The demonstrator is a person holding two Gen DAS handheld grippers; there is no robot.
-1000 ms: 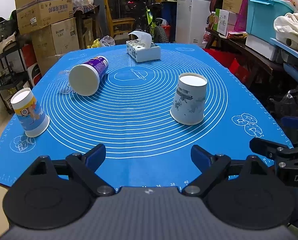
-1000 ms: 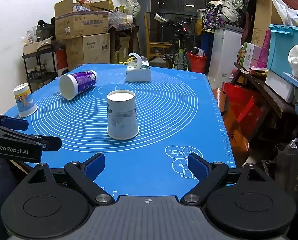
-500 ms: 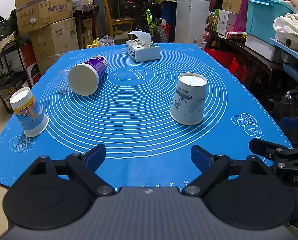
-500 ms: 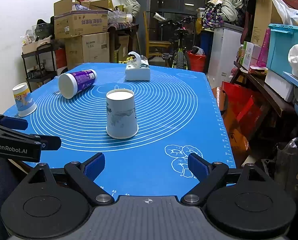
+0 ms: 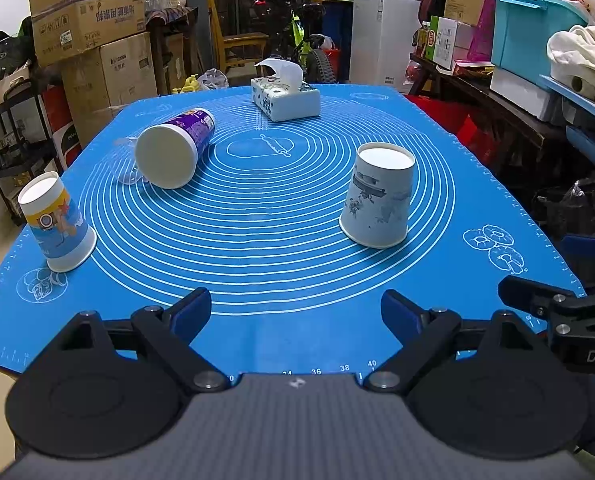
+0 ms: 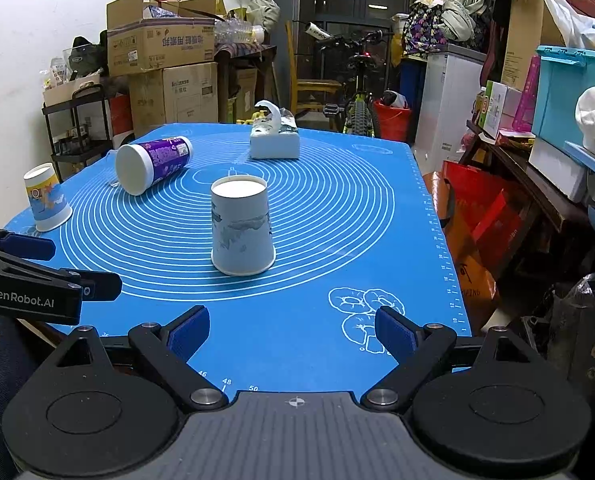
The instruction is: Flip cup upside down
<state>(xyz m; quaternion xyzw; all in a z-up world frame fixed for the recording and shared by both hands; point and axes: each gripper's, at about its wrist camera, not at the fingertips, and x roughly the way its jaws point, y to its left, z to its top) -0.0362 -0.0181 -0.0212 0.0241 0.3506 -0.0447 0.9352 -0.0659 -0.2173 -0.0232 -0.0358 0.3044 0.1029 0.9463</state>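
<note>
- Progress, as I read it: 2 of the 3 cups I see already stand mouth-down. The pale cup [image 5: 379, 196] sits base-up to the right of the mat's [image 5: 265, 320] ring centre, and the orange-banded cup [image 5: 55, 228] sits base-up near the mat's left edge.
- The purple cup [image 5: 177, 146] is the one left. It lies on its side on the far-left part of the rings, so I judge the flip not yet started on it.
- Its long axis runs roughly level with the tabletop, slanting from near-left to far-right. The white round end faces me and to the left; the purple body trails off toward the tissue box [image 5: 285, 98]. I cannot tell whether that white end is the base or a lid.
- Something clear lies against it on the left; I cannot make out what.
- My left tool [image 5: 295, 312] hovers over the near edge of the mat, its jaws spread wide and holding nothing.
- My right tool [image 6: 291, 334] is likewise spread wide and empty, over the near-right part, with the pale cup straight ahead but well apart from its pads.
- Neither tool touches any cup.
- The purple cup is nearer my left tool's side, so I judge that one best placed to reach it.
</note>
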